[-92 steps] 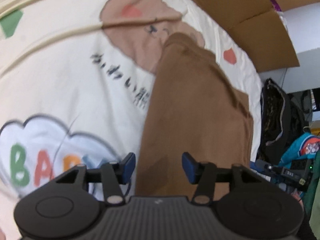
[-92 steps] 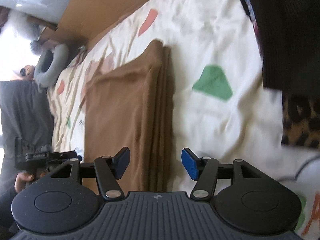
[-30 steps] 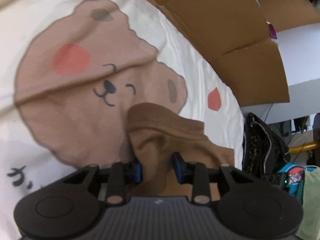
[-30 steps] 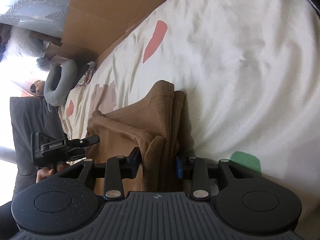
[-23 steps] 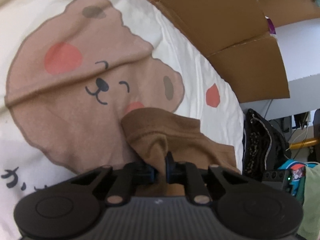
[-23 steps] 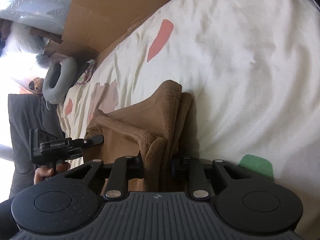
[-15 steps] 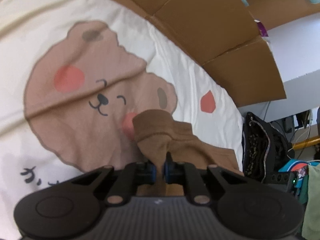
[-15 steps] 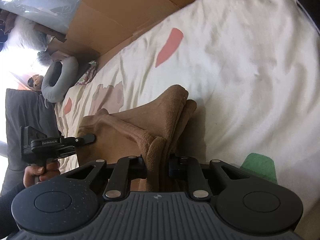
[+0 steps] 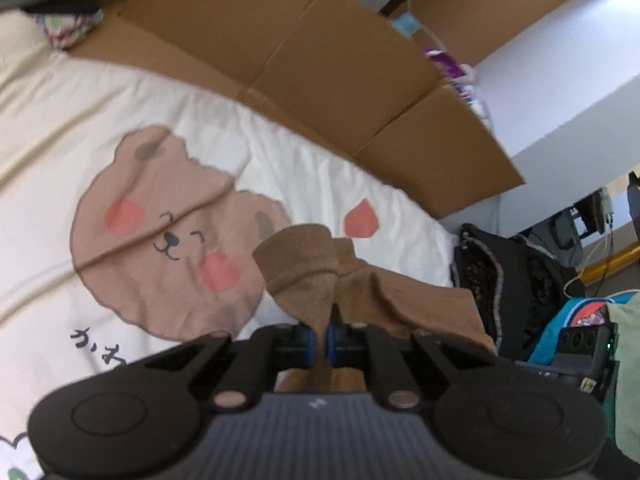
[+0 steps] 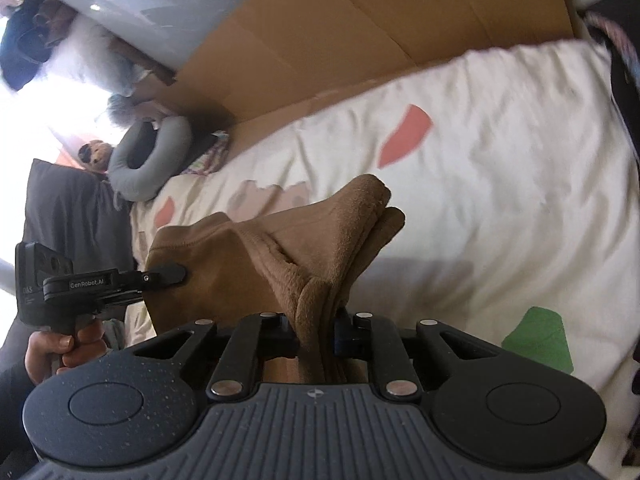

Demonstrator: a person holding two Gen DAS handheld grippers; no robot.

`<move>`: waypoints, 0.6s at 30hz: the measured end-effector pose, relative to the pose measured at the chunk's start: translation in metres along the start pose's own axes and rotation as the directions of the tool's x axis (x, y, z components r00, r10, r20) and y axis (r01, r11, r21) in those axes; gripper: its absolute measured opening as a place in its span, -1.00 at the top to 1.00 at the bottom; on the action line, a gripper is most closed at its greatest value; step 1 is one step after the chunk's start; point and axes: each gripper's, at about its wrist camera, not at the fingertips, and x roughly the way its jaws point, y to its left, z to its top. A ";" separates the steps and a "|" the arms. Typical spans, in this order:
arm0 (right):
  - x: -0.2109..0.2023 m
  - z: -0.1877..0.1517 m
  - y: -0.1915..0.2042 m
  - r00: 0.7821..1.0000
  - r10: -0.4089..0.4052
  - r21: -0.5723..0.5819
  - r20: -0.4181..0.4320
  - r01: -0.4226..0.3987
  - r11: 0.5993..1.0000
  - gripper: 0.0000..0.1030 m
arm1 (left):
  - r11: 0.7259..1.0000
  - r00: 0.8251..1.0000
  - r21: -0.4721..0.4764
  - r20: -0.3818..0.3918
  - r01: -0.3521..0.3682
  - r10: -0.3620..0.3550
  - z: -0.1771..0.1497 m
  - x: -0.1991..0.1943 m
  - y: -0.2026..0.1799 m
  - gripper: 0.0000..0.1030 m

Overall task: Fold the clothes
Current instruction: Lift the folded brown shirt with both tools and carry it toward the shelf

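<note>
A folded brown garment [image 9: 320,280] is raised off the cream bedspread [image 9: 60,128] at one end. My left gripper [image 9: 320,338] is shut on one corner of it, the cloth pinched thin between the blue pads. In the right wrist view the same brown garment [image 10: 256,256] bunches up in thick layers, and my right gripper [image 10: 318,330] is shut on its other corner. The left gripper [image 10: 168,272] shows from the side there, held by a hand [image 10: 52,348], its tip on the far corner of the cloth.
The bedspread carries a bear print [image 9: 160,232] and coloured patches. Flattened cardboard [image 9: 304,60] lines the far side of the bed. A black and leopard-print garment [image 9: 504,276] lies past the brown one. A grey neck pillow [image 10: 148,160] and a dark cushion [image 10: 76,216] sit at the bed's head.
Both grippers have closed onto the garment's corners and lifted them off the bed. The cloth now hangs between them, higher than half a second ago.
</note>
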 end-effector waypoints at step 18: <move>-0.151 0.028 0.122 0.980 0.038 -0.150 0.196 -0.009 0.989 0.75 | 0.993 0.973 0.109 0.223 0.043 -0.066 0.019 -0.154 -0.133 0.89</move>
